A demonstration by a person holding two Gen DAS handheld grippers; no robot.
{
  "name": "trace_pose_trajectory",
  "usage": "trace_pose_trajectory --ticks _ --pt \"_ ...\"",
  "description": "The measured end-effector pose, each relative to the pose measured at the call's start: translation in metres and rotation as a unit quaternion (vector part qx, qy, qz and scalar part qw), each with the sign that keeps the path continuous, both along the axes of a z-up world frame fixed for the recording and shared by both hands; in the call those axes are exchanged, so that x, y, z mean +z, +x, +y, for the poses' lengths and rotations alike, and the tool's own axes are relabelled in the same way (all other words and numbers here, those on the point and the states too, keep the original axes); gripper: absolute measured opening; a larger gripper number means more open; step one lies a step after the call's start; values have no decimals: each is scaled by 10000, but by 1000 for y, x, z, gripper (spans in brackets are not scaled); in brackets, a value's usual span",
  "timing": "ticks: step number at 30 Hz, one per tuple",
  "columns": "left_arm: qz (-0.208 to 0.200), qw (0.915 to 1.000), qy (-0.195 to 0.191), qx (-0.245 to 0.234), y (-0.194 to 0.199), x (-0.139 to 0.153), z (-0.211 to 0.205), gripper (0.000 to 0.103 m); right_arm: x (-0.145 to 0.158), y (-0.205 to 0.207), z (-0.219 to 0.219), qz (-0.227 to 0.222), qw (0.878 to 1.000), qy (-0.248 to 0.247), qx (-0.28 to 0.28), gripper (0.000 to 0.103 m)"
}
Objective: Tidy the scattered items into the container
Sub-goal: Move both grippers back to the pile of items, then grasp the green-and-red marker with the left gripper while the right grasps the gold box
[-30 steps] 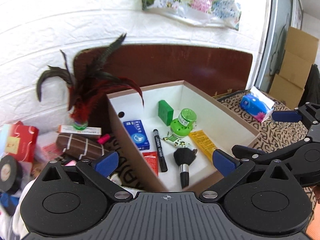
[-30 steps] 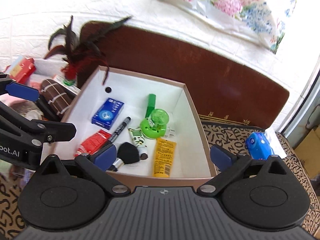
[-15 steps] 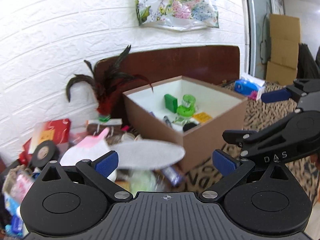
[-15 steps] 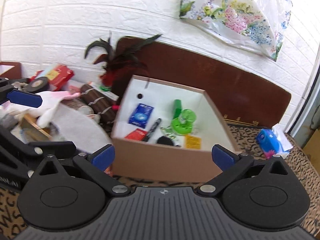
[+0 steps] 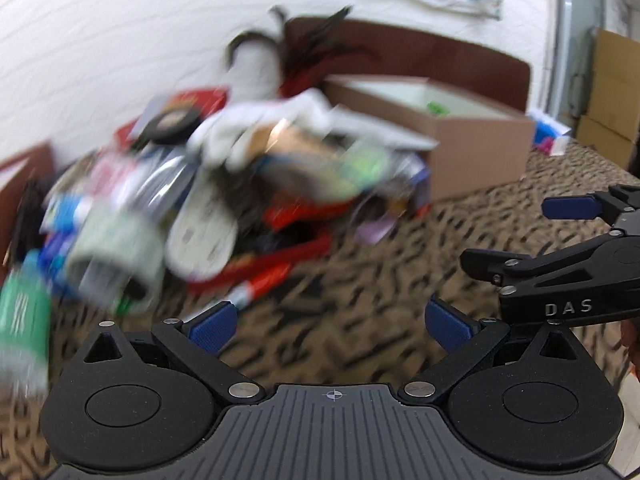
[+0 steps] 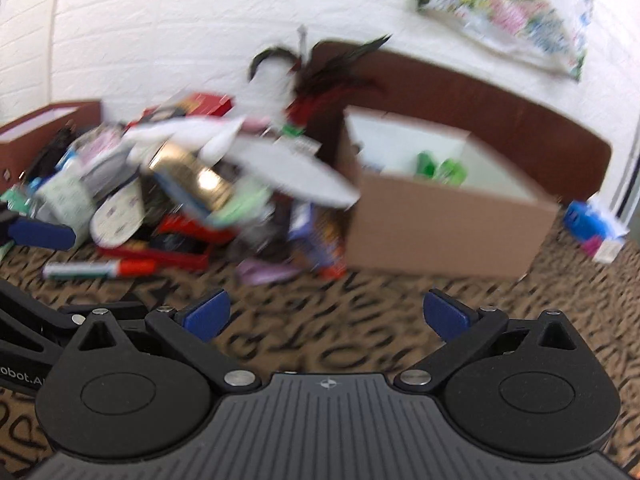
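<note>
Brown cardboard makes up the box that serves as the container; it stands on the leopard-print cloth to the right of the heap, open at the top, with a few green things showing inside. The scattered items sit as a jumbled pile just beside the box's left wall, some leaning against it, and both views are smeared by motion, so most pieces cannot be named with any certainty. The left gripper has its fingers spread wide with nothing between them, and the right gripper is likewise spread and empty. The main risk, as I judge it, is a bad pick: the pile is stacked loosely, so pulling one piece could drag neighbours along or send the white cloth and a pale flat oval piece sliding off. A red-and-white marker lies apart at the front edge of the heap and looks the easiest thing to take cleanly. The two tools are near each other, so they could knock together when reaching. Dark feathers stand behind the heap against the white brick wall, and a blue object lies to the right of the box, well apart from the pile.
</note>
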State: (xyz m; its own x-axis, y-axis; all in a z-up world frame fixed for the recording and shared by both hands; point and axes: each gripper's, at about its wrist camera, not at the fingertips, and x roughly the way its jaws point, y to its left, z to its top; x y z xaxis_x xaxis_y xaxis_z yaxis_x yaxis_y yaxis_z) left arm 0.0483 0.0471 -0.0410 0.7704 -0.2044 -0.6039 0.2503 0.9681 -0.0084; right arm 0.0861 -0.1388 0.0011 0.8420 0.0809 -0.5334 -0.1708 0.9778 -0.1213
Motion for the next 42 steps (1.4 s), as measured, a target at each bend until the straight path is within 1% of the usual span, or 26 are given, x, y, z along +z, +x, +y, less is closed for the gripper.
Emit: trace_pose_trajectory --ticks 2,5,8,10,12,13,15,18,21,23,24,25,26,31,32,33,35,36,37,39,40,41,42 --pt "51 9998 -5 195 -3 -6 15 103 -9 -2 11 65 9999 10 121 103" --pt "-3 9992 -39 394 -2 -5 35 103 -19 1 26 169 9995 8 281 102" --pt "-87 9982 -175 560 4 -2 51 103 -24 8 35 257 9988 55 424 102" --pt "-43 9979 -195 614 14 -3 58 103 -28 13 40 291 9982 123 517 102" --pt "5 9981 -132 594 23 -6 61 96 -31 19 44 322 9975 205 599 102" --pt "24 9983 -86 568 28 -8 62 95 -32 23 46 337 9970 264 637 102" --pt "66 9986 -8 517 38 -12 64 87 -35 29 48 374 9961 419 678 102" --pt "185 9989 -16 432 51 -18 68 79 -37 41 50 419 9941 682 731 100" --pt "315 9990 -53 327 61 -24 69 71 -37 54 53 426 9925 872 746 91" --pt "386 9989 -64 261 66 -28 69 69 -38 64 56 494 9911 960 774 82" --pt "403 9989 -67 235 68 -30 68 67 -39 69 59 526 9905 983 802 79" --pt "411 9989 -70 226 70 -31 68 67 -39 74 61 541 9901 998 826 72" --pt "425 9988 -77 227 71 -33 68 67 -40 78 63 551 9898 1003 848 68" --pt "465 9985 -187 198 80 -36 71 67 -41 101 68 532 9895 1126 734 67" --pt "466 9985 -195 189 82 -37 71 58 -42 107 70 567 9892 1144 716 66" --pt "461 9986 -187 176 83 -37 72 51 -43 112 71 657 9886 1170 684 65" --pt "458 9987 -203 119 82 -37 72 47 -46 120 71 725 9857 1344 711 61" --pt "458 9987 -200 86 81 -36 71 45 -48 124 71 749 9852 1374 701 55" --pt "452 9988 -175 65 80 -36 70 43 -49 127 72 768 9851 1378 692 45" --pt "450 9989 -136 39 77 -36 68 38 -53 134 71 854 9830 1478 678 36" --pt "460 9988 -148 38 75 -35 67 38 -54 135 71 880 9824 1498 682 29" --pt "483 9987 -185 42 73 -35 68 37 -54 134 72 866 9837 1426 677 19" --pt "510 9984 -245 44 71 -34 68 36 -53 132 72 857 9848 1338 702 14"
